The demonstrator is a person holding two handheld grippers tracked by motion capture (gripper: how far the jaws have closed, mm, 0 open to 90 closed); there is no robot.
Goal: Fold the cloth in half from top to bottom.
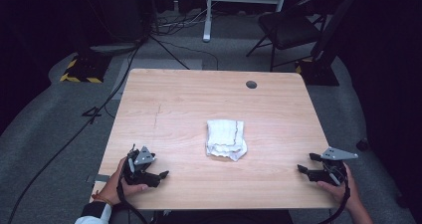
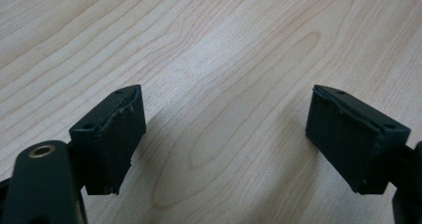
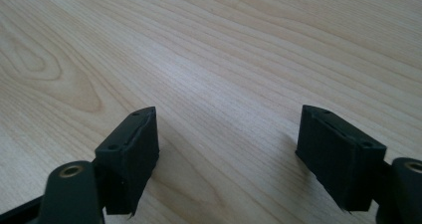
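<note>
Folded white cloth (image 1: 226, 139) is lying roughly mid-bench, slightly right of centre, bunched at its near-right corner, and nothing is touching it. Left claw (image 1: 154, 174) is sitting at the near-left of the bench (image 1: 174, 99), held in the person's left hand (image 1: 119, 184), well apart from the cloth. In the left gripper view its jaws are standing wide apart with bare wood grain between them, gripping nothing. Right claw (image 1: 304, 163) is sitting at the near-right edge, in the right hand (image 1: 338, 186), jaws pointing left toward the cloth, also well apart from it. Right gripper view is showing both pads (image 3: 130, 154) spread wide over bare bench, holding nothing. Round grommet hole (image 1: 251, 84) is sitting at the far right of the bench.
</note>
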